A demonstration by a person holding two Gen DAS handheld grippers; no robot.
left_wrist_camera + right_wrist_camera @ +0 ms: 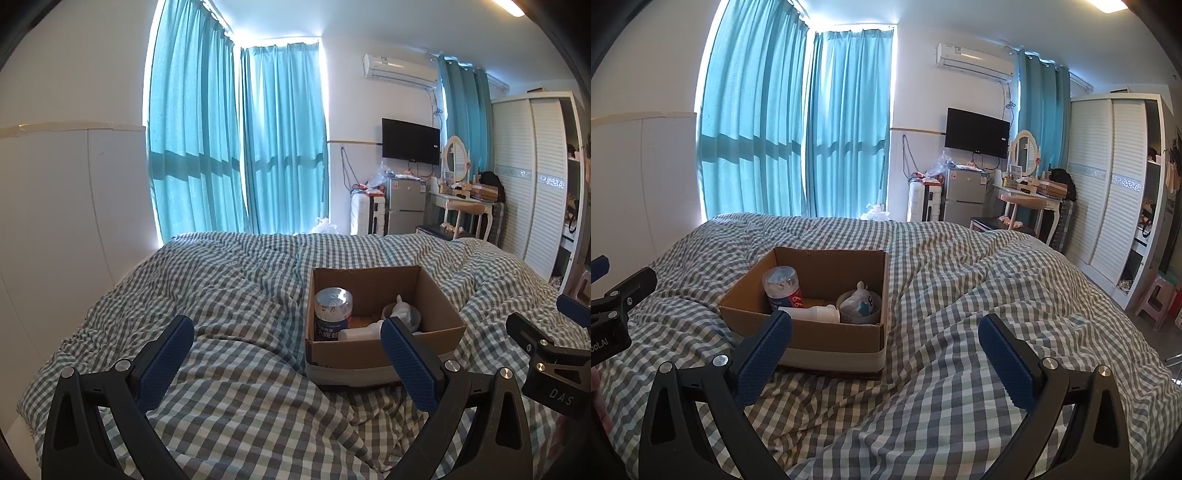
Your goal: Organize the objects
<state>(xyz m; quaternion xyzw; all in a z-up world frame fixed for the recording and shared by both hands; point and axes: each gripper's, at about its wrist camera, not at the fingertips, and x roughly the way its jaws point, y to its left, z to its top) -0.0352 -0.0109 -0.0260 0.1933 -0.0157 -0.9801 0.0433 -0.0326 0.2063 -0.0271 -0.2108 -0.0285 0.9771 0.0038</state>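
A cardboard box (812, 314) is set on the checked duvet (960, 295) of the bed, open side up — a sensible collecting point, judged from the task. Three things are already gathered inside: a cylindrical canister (783, 290) stood upright at the left, a white bottle (816, 313) laid on its side along the near wall, and a soft toy in a bowl (858, 301) at the right. Nothing loose is seen on the duvet nearby.

The left gripper (288, 354) is held low over the duvet, just short of the box's near left corner, fingers spread wide, nothing between them. The right gripper (886, 347) is held level beside it — jaws likewise parted and empty, aimed past the box's right corner.
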